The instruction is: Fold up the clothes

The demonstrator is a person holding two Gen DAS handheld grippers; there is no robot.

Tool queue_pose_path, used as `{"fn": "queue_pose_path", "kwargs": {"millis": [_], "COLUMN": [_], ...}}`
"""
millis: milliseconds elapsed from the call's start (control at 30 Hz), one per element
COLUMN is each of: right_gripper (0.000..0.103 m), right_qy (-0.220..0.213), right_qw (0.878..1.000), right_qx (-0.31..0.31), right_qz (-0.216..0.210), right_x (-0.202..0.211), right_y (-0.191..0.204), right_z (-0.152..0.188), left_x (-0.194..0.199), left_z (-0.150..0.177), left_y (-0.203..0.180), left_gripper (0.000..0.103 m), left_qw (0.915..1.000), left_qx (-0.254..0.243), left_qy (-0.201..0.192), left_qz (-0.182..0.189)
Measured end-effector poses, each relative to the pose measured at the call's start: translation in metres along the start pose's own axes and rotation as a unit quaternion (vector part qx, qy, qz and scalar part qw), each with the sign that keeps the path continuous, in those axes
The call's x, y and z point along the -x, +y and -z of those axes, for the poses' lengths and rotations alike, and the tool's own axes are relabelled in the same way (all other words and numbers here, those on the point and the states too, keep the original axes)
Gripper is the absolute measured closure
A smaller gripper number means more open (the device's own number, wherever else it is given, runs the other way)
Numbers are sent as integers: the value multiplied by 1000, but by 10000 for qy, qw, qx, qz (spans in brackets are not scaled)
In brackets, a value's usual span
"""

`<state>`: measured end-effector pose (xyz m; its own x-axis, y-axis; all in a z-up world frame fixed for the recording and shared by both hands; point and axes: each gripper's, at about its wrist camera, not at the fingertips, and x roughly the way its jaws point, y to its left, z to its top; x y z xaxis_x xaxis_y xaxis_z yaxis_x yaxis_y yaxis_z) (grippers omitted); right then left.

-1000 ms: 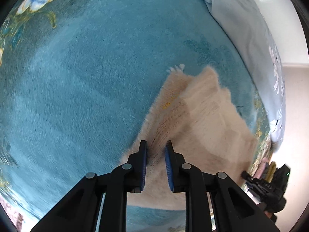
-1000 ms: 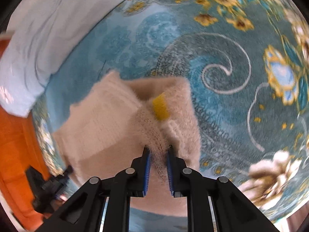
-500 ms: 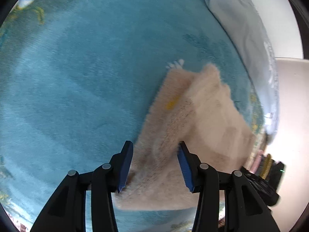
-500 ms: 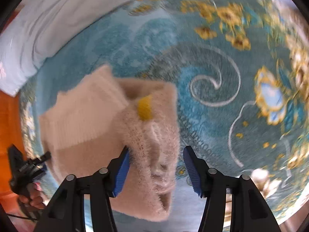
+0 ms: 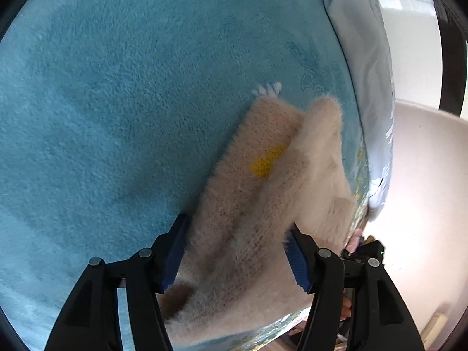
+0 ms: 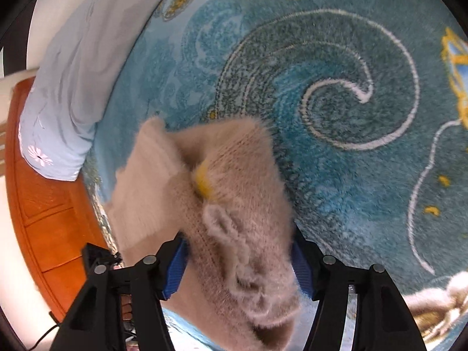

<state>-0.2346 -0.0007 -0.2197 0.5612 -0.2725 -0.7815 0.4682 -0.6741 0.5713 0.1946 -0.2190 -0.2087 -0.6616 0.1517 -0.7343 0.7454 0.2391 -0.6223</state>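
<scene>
Left gripper [image 5: 237, 251]: jaws spread wide, blue pads either side of the folded beige sweater [image 5: 263, 204], nothing pinched. The left pad sits at the sweater's fuzzy edge; whether it touches cannot be told.

Right gripper [image 6: 238, 266]: also wide open, 2 blue pads flanking the near end of the same sweater [image 6: 222, 204], fabric loose between them and not clamped.

Sweater: lies folded on the teal blanket [image 5: 117, 102], close to the blanket's near edge. A small yellow patch [image 5: 264, 161] shows on the knit; in the right wrist view the yellow patch [image 6: 203, 182] sits by a fold line. Layers overlap, a lighter ribbed panel on 1 side.

Surface: teal plush with white swirl lines and yellow flowers [image 6: 336, 102] in the right wrist view, plain in the left.

Room: pale blue quilt [image 6: 67, 87] bunched along the far side of the blanket, embroidered white flower on it. Orange wood panel [image 6: 49, 219] beyond the edge.
</scene>
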Motion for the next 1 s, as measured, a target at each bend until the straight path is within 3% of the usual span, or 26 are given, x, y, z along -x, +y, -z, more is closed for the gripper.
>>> {"fn": "queue_pose_path", "kwargs": {"millis": [133,233,467,700,1000], "right_gripper": [35,36,62,66,66], "right_qy": [19,-6,-198,-319,-442], "right_qw": [9999,9997,9988,9989,9970], "right_qx": [-106,-199,-321,155,599], "right_qz": [-5,153,326,297,207], "right_x": [5,7,28,63,103], "right_y": [-5,2,22,70,123], "right_z": [-7,-1,14,39,109], "left_x": [-3,-2,11,36,98], "left_z": [4,9,25,56,118], "left_y": [1,-3,-27,-40,-29], "left_gripper": [40,47,72,76,76], "left_qw": [9998,9998,9995,9988,9974], "left_qx": [107,114,-197,-387,-395], "left_qy": [-86,-119,-172,-259,-598], "left_qz": [111,64,-196,-124,41]}}
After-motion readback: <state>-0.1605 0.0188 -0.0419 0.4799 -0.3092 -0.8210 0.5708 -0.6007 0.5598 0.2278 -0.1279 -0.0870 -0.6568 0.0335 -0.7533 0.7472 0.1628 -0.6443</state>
